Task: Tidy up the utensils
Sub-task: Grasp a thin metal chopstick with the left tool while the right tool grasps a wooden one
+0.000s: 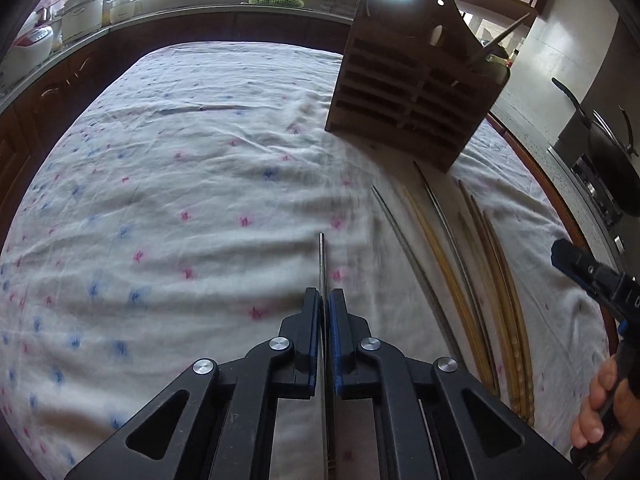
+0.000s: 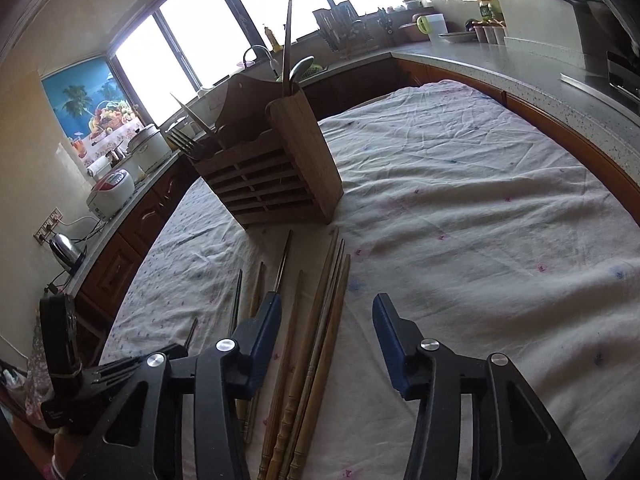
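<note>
— Floral tablecloth (image 1: 168,200), wooden holder (image 2: 272,176) on it: progress?
— Some utensils stand in it. Several chopsticks (image 2: 320,320) still lie before it. Left gripper (image 1: 325,300) pinches a metal chopstick (image 1: 322,256); right gripper (image 2: 326,316) spread astride the wooden ones.

Home kitchen: sink faucet (image 2: 256,54), rice cooker (image 2: 111,194), kettle (image 2: 66,252), wooden cabinets (image 2: 132,236), stone countertop (image 2: 520,68).
</note>
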